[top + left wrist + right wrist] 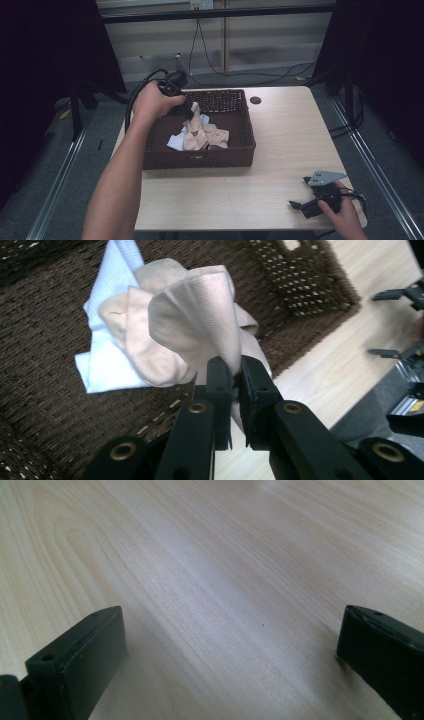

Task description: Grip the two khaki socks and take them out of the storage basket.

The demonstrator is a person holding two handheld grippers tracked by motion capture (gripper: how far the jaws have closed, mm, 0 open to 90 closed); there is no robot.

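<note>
A dark brown wicker basket (235,155) stands on the table's left half. Inside it lie a peach cloth (202,134) and a white cloth (177,142). My left gripper (191,110) is over the basket, shut on an upper fold of the peach cloth (200,315), which is pulled up into a peak. The white cloth (100,365) lies beneath it on the basket floor. My right gripper (299,192) rests at the table's front right corner, open, its jaws wide apart over bare wood (225,580) with nothing between them.
The light wooden table (285,130) has a round cable hole (256,100) behind the basket. Black cables (240,75) run across the floor beyond the far edge. Dark curtains hang at both sides. My right gripper (400,325) appears far off in the left gripper view.
</note>
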